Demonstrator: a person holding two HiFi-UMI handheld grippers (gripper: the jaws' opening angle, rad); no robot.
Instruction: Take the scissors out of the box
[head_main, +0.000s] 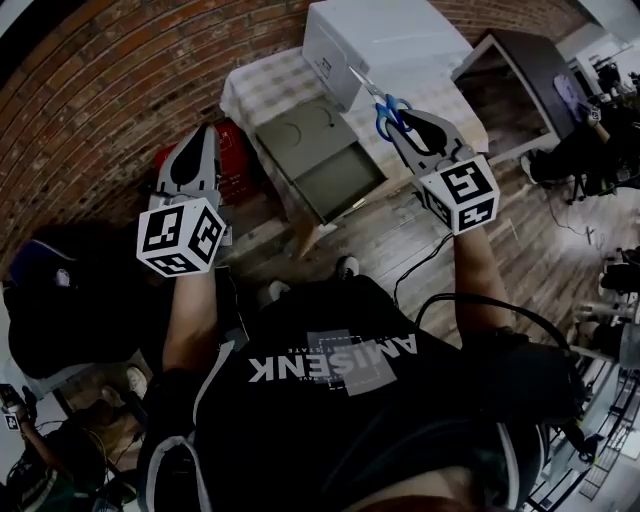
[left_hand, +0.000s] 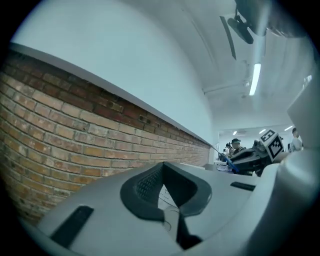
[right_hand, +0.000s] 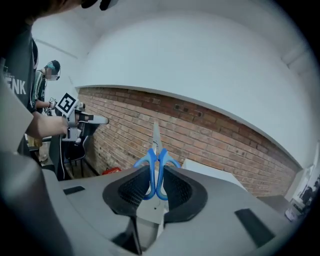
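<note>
My right gripper is raised above the table and shut on the blue handles of a pair of scissors, whose steel blades point up and away. In the right gripper view the scissors stand upright between the pads of that gripper. Below lies an open grey-green box on a table with a checked cloth. The left gripper hovers off the table's left side, open, with nothing between its jaws. From the left gripper view, the right gripper appears far off.
A white box stands at the back of the table. A red case lies on the floor by the brick wall. A dark cabinet stands right of the table, with cables on the wood floor.
</note>
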